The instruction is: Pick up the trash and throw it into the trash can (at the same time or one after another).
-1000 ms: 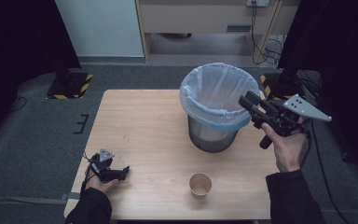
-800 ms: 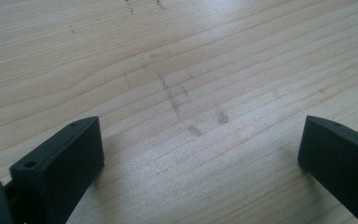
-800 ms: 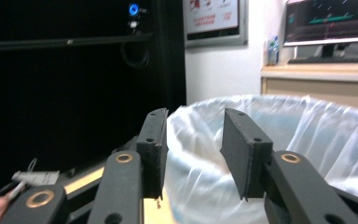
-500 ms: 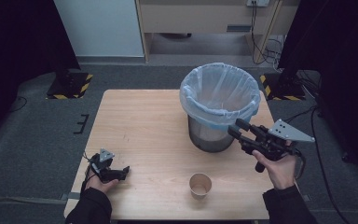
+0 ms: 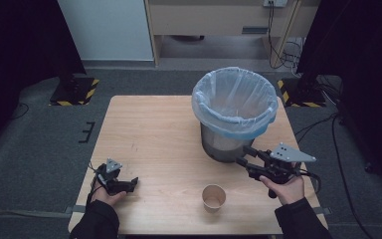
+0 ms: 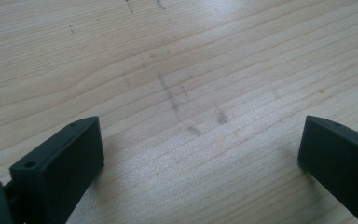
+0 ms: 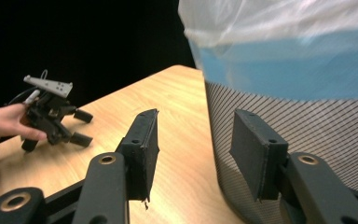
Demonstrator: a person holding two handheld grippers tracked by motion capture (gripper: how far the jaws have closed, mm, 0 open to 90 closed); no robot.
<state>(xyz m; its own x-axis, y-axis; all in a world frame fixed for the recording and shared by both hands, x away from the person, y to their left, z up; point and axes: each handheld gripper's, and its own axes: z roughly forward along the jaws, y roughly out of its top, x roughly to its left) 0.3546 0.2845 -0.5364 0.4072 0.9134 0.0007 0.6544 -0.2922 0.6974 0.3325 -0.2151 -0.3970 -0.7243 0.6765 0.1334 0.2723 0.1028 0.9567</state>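
A paper cup [image 5: 214, 197] stands upright near the table's front edge, empty as far as I can see. Behind it is a metal mesh bin [image 5: 234, 104] lined with a pale blue bag. My right gripper [image 5: 243, 155] hovers low just right of the cup, pointing left at the bin's base [image 7: 307, 140]. Its jaws have just been opening and nothing is between them [image 7: 196, 121]. My left gripper [image 5: 132, 183] rests on the wooden table [image 5: 154, 129] at the front left. It is open over bare wood [image 6: 200, 130], and in the right gripper view it sits across the table [image 7: 81, 127].
Grey carpet surrounds the table. Yellow-and-black striped stand bases [image 5: 74, 89] sit on the floor at the back left and back right. Cables [image 5: 328, 129] trail on the floor to the right. A wooden cabinet [image 5: 219, 20] stands behind.
My right gripper has come down from beside the bin's rim to just above the table near the bin's base, and its jaws stand wider. The left gripper has stayed put.
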